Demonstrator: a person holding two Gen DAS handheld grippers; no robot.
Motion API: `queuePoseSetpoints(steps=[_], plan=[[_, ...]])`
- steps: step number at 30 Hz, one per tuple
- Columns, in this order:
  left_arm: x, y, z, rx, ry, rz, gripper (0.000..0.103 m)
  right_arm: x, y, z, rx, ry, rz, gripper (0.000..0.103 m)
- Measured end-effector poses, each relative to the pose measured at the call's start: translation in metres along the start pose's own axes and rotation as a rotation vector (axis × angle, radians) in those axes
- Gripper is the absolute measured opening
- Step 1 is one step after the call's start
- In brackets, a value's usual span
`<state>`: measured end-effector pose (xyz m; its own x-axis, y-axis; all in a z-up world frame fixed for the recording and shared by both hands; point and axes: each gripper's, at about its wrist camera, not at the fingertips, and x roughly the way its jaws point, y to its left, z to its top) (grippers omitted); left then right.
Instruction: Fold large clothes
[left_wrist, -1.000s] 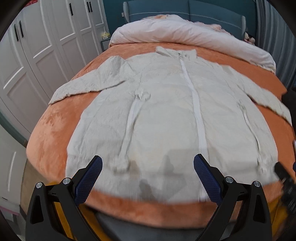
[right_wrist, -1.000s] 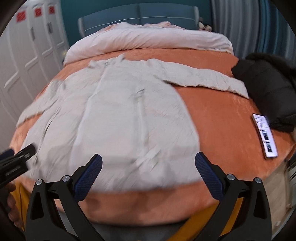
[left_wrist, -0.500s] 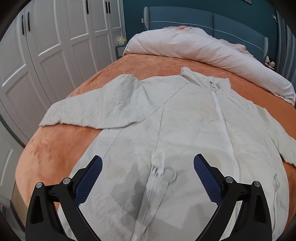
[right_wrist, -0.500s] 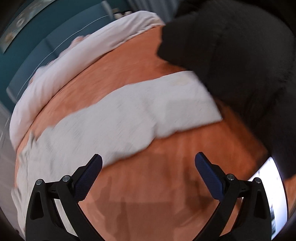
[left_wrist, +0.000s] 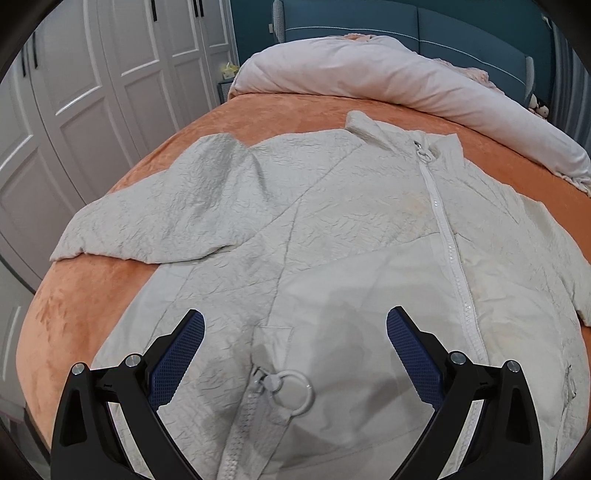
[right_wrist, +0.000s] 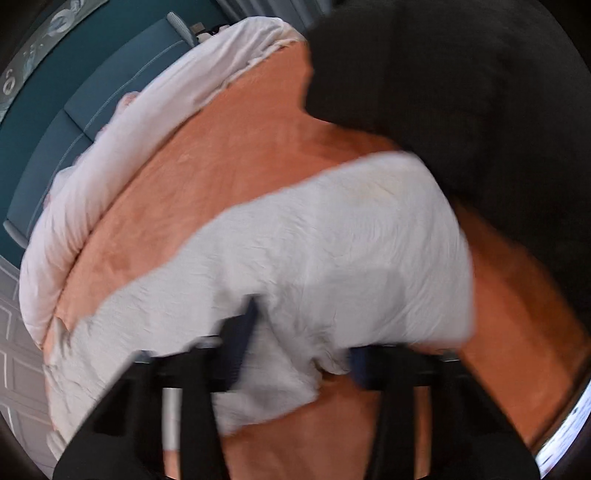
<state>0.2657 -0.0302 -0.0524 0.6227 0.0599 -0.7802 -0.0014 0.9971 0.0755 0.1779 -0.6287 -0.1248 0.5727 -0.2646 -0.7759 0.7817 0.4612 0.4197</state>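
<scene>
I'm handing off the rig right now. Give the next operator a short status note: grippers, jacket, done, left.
Left gripper: open, empty, over the jacket front near the pocket zipper ring.
Right gripper: blurred; fingers on either side of the right sleeve, apparently narrowing; grip not confirmed.
Jacket: flat, zipped, front up on the orange bedspread; left sleeve spread outward. Black garment beside the right sleeve.
Done: laid out only.
Left: both sleeves in, then the body.
</scene>
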Motion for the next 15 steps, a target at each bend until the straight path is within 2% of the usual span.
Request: queuePoseSetpoints(steps=[3,6,9,10,12,14,15], plan=[[0.002,-0.002,0.002,0.010,-0.002,0.007,0.097,-0.021,0.048,-0.003,-0.063,-0.046,0.134,0.014],[0.002,0.001,0.002,0.006,-0.002,0.006,0.097,-0.057,0.131,-0.024,-0.272,-0.104,0.243,0.013],[0.003,0.007,0.002,-0.005,0.003,0.002,0.097,-0.096,0.241,-0.087,-0.573,-0.119,0.379,0.013],[0.003,0.010,0.002,-0.011,0.004,0.002,0.097,-0.102,0.264,-0.106,-0.635,-0.113,0.421,0.013],[0.004,0.017,0.001,-0.024,0.008,0.003,0.097,-0.112,0.321,-0.169,-0.790,-0.054,0.517,0.013],[0.005,0.024,0.001,-0.033,0.014,0.001,0.097,-0.108,0.355,-0.223,-0.911,0.006,0.557,0.013],[0.006,0.028,0.000,-0.037,0.017,0.001,0.097,-0.103,0.368,-0.253,-0.973,0.040,0.561,0.017]])
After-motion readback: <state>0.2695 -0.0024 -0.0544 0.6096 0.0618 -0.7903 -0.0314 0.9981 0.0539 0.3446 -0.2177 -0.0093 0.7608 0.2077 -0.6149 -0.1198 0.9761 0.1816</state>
